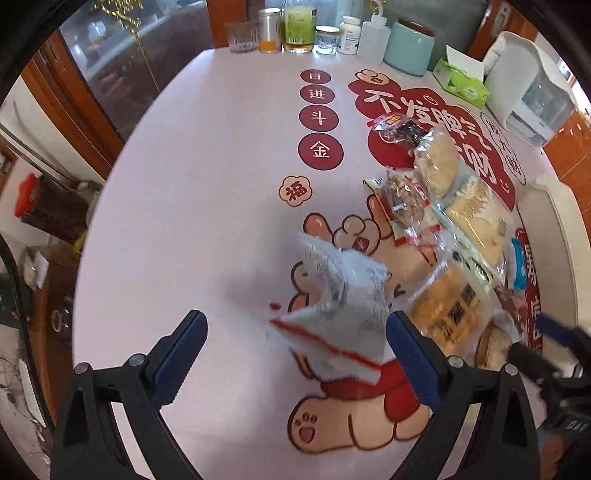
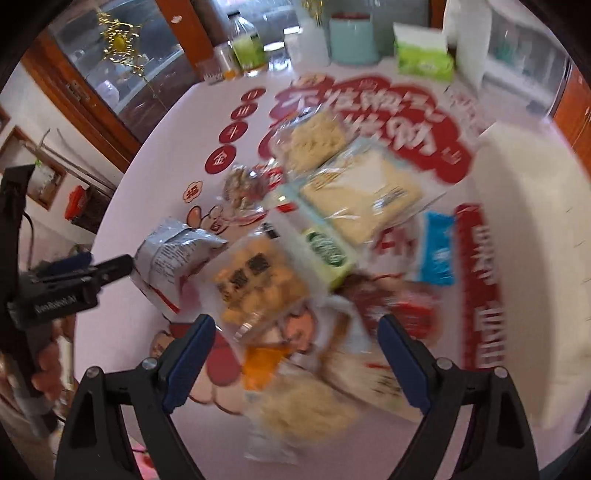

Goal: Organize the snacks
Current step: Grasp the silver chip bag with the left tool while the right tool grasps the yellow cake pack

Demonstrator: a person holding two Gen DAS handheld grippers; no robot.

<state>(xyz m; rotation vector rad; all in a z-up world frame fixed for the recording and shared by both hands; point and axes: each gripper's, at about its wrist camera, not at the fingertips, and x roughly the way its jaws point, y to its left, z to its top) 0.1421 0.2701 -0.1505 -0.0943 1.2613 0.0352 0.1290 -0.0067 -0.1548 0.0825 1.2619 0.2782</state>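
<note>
A silver snack bag (image 1: 340, 306) with a red stripe stands crumpled on the printed tablecloth, leaning against the right finger of my left gripper (image 1: 295, 321). That gripper is wide open and grips nothing. In the right wrist view the same bag (image 2: 173, 254) sits beside the left gripper (image 2: 110, 267). My right gripper (image 2: 295, 321) is open above a blurred pile of snacks: a yellow pack (image 2: 258, 284), pale cracker packs (image 2: 362, 195), a nut pack (image 2: 243, 188) and a blue sachet (image 2: 437, 251). The row of packs (image 1: 476, 218) runs along the right of the left wrist view.
A cream tray (image 2: 524, 221) stands at the table's right edge. Along the back edge are glasses and bottles (image 1: 299, 26), a teal canister (image 1: 408, 46), a green tissue box (image 1: 461, 81) and a white appliance (image 1: 532, 88). Bare tablecloth (image 1: 207, 192) lies to the left.
</note>
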